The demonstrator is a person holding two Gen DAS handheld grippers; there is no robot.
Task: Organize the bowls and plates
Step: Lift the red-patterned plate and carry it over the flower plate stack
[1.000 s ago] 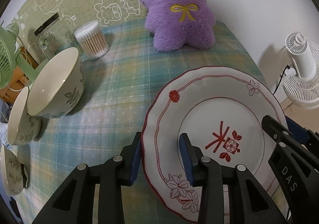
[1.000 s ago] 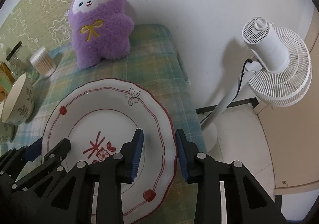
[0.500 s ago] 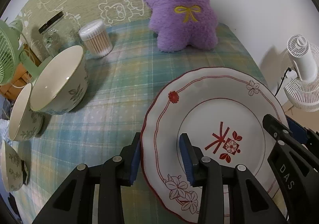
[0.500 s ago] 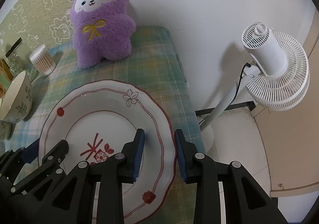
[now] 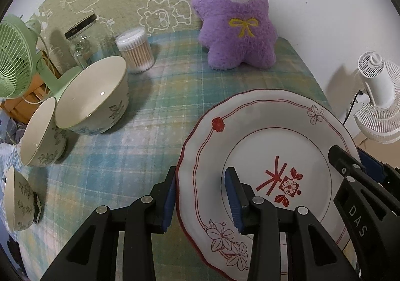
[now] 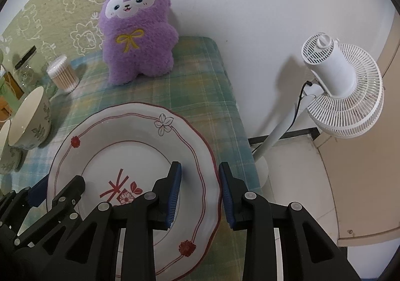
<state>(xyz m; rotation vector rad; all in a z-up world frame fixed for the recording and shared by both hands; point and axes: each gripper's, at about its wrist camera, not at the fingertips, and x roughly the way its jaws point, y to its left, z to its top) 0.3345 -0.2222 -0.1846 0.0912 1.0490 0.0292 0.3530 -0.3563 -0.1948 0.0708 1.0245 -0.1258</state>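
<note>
Left wrist view: the left gripper (image 5: 200, 196) straddles the left rim of the large white scalloped ceramic plate with red flower trim (image 5: 270, 156), 1 pad under the rim and 1 on the plate's face, clamped on it. The plate sits at the right edge of the counter covered in green plaid cloth (image 5: 140, 141), apparently tilted and partly raised. At the counter's left edge stand 3 cream ceramic bowls with leaf prints: the largest bowl (image 5: 95, 101), a middle bowl (image 5: 42, 136) touching it, and a small bowl (image 5: 20, 201) nearest the front corner. Behind them are a clear glass jar with a black lid (image 5: 82, 41) and a round box of cotton swabs (image 5: 135, 51); a purple plush toy (image 5: 237, 18) sits at the back edge.

Right wrist view: the right gripper (image 6: 200, 188) is clamped on the plate's right rim, which overhangs the counter's right edge above the floor by the white standing fan (image 6: 342, 91).

Risk, as I judge it: both grips pinch only a thin glazed rim. If 1 hand rises or turns ahead of the other, the plate could twist out and fall floorward. Swinging it left carelessly could knock the largest bowl.
</note>
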